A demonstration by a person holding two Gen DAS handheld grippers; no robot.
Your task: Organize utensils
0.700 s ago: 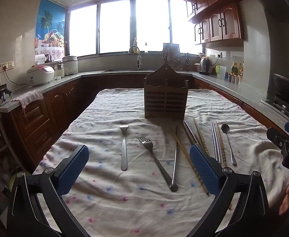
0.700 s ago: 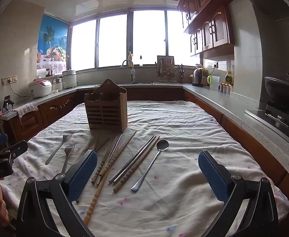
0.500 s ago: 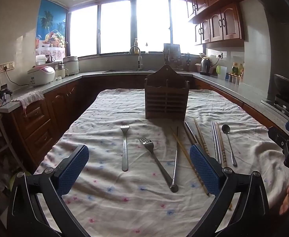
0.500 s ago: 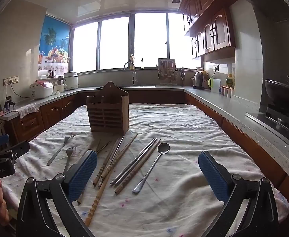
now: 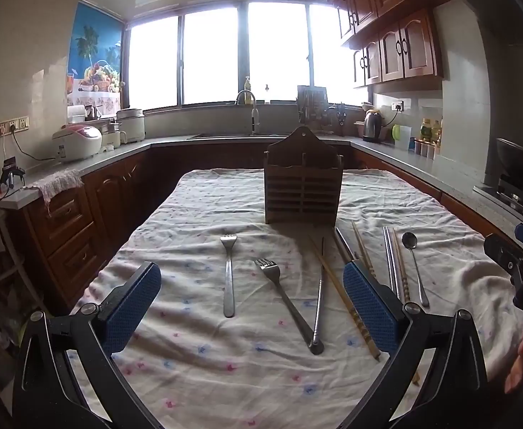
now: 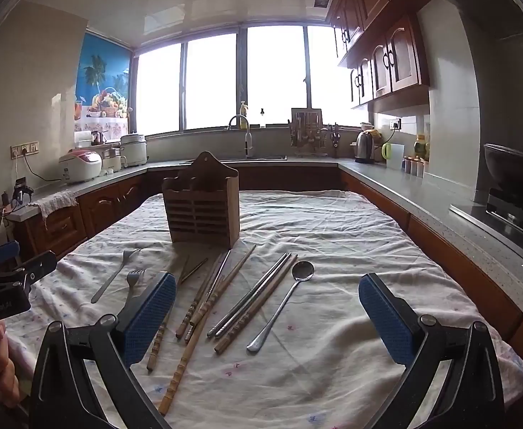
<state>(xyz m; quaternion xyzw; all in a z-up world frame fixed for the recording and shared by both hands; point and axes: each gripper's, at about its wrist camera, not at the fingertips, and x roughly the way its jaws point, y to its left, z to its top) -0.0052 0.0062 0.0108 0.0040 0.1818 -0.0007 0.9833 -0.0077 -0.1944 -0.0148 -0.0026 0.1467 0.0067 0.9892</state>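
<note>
Showing little change from a moment earlier: left tongs (image 5: 252,304) and right tongs (image 6: 266,316) spread wide and empty above forks (image 5: 228,275), chopsticks (image 6: 250,302) and spoon (image 6: 284,304) lying on the table (image 6: 332,228) before the unfilled wooden holder (image 6: 201,207), sorting not yet begun.

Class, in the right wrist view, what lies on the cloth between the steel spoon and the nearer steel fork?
Chopsticks only: a steel and wooden pair beside the steel spoon, then mixed bamboo and steel chopsticks toward the nearer steel fork.

Blown-out daylight from the windows (image 5: 247,53), dim foreground, fisheye-warped edges.
</note>
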